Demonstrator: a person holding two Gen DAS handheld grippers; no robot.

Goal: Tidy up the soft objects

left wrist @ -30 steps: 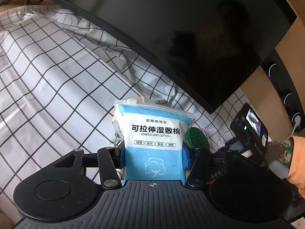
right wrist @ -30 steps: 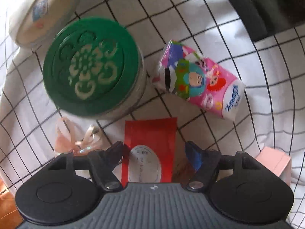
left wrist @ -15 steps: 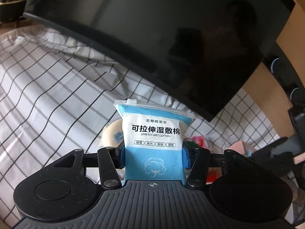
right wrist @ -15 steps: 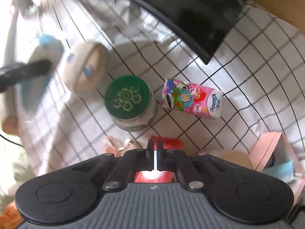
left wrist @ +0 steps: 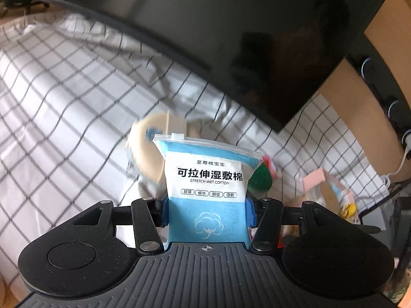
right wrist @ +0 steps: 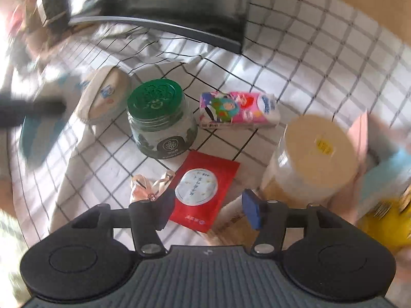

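Note:
My left gripper (left wrist: pixel 206 211) is shut on a blue and white cotton pad pouch (left wrist: pixel 208 187) and holds it above the checked cloth. My right gripper (right wrist: pixel 209 205) is open and empty, above a flat red packet (right wrist: pixel 203 192) that lies on the cloth. Beyond it are a pink cartoon tissue pack (right wrist: pixel 237 109), a round beige pouch (right wrist: pixel 102 95) and a green-lidded jar (right wrist: pixel 159 118). The left gripper shows blurred at the left edge of the right wrist view (right wrist: pixel 28 107).
A dark curved monitor (left wrist: pixel 231 38) stands at the back of the table. A white roll in clear wrap (right wrist: pixel 316 154), a pink box (right wrist: pixel 359 133) and a yellow item (right wrist: pixel 385 218) sit at the right. A pink ribbon bow (right wrist: pixel 149 186) lies by the red packet.
My right gripper has opened from shut and the view has pulled back, with the red packet lying on the cloth. My left gripper has swung with the pouch still in it.

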